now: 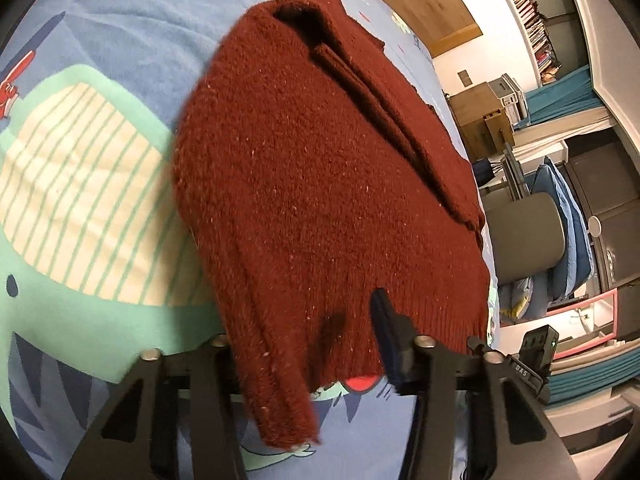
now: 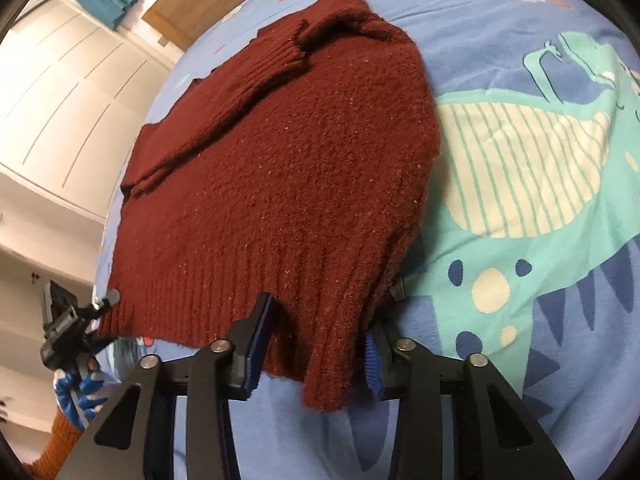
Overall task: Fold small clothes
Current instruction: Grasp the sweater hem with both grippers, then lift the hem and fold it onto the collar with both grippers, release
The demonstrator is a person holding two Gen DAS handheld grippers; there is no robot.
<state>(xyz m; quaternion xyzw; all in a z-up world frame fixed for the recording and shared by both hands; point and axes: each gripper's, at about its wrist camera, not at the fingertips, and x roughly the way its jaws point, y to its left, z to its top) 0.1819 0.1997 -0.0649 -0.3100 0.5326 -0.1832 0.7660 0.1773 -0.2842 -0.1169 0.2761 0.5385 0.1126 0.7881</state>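
Observation:
A dark red knit sweater (image 1: pixel 320 168) lies on a blue bedsheet (image 1: pixel 120 40), sleeves folded onto its body. Its ribbed hem faces both cameras. My left gripper (image 1: pixel 304 336) straddles one hem corner, with the fabric draped between its spread fingers; the left finger is hidden under the knit. In the right wrist view the sweater (image 2: pixel 280 152) fills the middle. My right gripper (image 2: pixel 320 328) holds the other hem corner between its blue-padded fingers (image 2: pixel 256 332), the fabric bunched and hanging down. The left gripper shows at the far hem corner (image 2: pixel 80 320).
The sheet carries a teal striped dinosaur print (image 2: pixel 540 168). Past the bed edge stand a grey chair (image 1: pixel 524 236), blue cushions (image 1: pixel 568 216), bookshelves (image 1: pixel 524 4) and white wardrobe doors (image 2: pixel 60 92). A gloved hand (image 2: pixel 80 392) holds the left gripper.

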